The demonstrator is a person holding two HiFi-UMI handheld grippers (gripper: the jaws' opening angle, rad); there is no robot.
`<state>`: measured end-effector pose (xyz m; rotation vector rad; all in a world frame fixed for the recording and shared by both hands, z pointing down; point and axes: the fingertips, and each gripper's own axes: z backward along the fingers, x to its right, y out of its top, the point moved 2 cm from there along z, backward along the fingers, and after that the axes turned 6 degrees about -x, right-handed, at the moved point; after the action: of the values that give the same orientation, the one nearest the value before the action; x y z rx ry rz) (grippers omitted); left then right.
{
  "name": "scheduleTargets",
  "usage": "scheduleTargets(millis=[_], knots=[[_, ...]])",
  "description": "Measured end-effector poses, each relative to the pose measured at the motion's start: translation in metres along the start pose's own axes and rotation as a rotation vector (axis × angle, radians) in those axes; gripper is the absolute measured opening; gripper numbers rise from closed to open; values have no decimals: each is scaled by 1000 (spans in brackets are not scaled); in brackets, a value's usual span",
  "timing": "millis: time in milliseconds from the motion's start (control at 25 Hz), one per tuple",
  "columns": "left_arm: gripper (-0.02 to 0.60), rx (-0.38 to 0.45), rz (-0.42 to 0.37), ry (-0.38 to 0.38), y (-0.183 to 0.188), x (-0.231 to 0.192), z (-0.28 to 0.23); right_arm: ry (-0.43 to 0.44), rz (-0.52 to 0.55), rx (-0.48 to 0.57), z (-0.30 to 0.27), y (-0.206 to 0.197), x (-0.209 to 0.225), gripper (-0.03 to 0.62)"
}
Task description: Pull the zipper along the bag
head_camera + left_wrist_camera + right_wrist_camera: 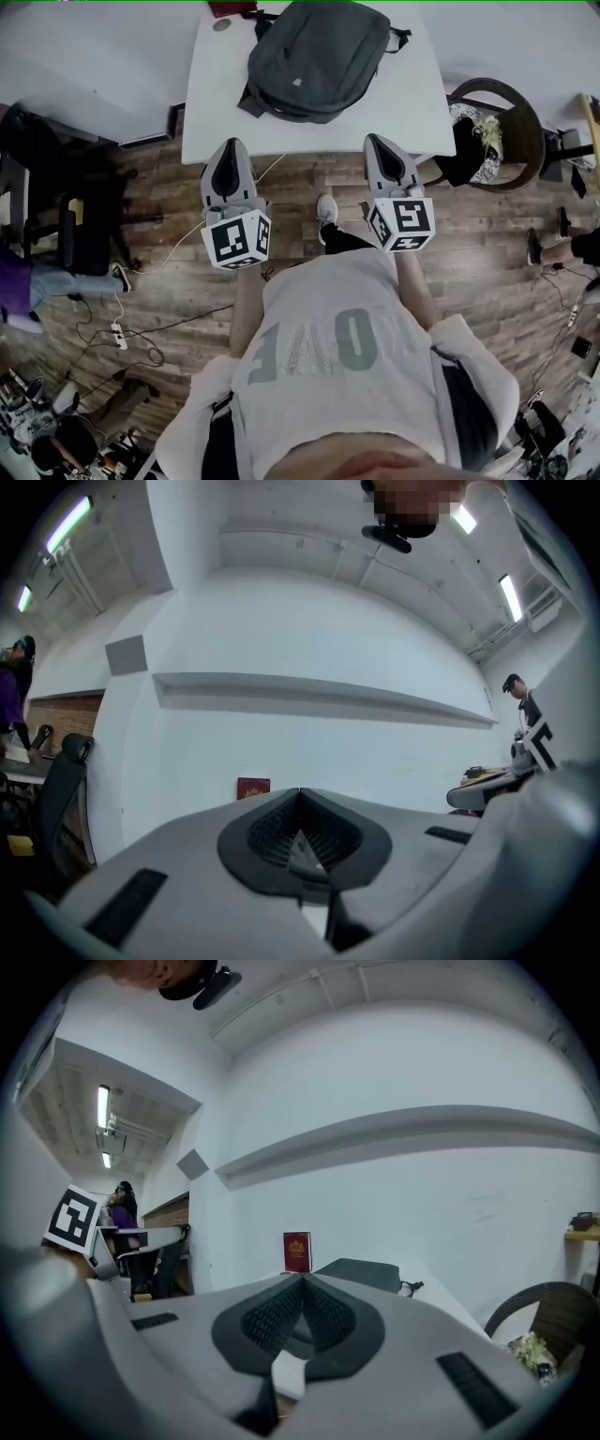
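Backpack (319, 58) of dark grey cloth lies on the white table (211, 103), toward its far side, straps trailing off both ends; a small pale logo sits on its front panel, too small to read, and its zipper cannot be picked out at this size. Left gripper (228, 143) and right gripper (378, 139) are held side by side at the table's near edge, both apart from the backpack, each with its jaws pressed together and nothing between them. Black-and-white square markers cover the cube on each one. A red booklet (297, 1252) with a gold emblem stands at the far end of the table against the white wall; its print is too small to read. The person's white T-shirt (337, 347) bears large grey letters seen upside down, of which an O is plain. A wicker chair (525, 122) stands right of the table, and a white power strip (117, 335) lies on the wooden floor (487, 272).
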<state>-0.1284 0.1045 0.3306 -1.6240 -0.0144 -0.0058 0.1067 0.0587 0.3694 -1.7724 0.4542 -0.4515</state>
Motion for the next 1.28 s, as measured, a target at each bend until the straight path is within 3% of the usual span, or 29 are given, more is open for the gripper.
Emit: scheduleTargets(millis=[200, 440, 1000, 1280], knots=[[26, 7, -15, 47, 11, -12, -73, 23, 10, -2, -66, 21, 36, 28], [26, -28, -8, 65, 5, -11, -124, 24, 16, -10, -111, 33, 67, 28], [26, 28, -30, 12, 30, -11, -175, -37, -21, 36, -151, 55, 79, 28], [28, 12, -69, -26, 26, -11, -187, -78, 8, -10, -166, 51, 78, 28]])
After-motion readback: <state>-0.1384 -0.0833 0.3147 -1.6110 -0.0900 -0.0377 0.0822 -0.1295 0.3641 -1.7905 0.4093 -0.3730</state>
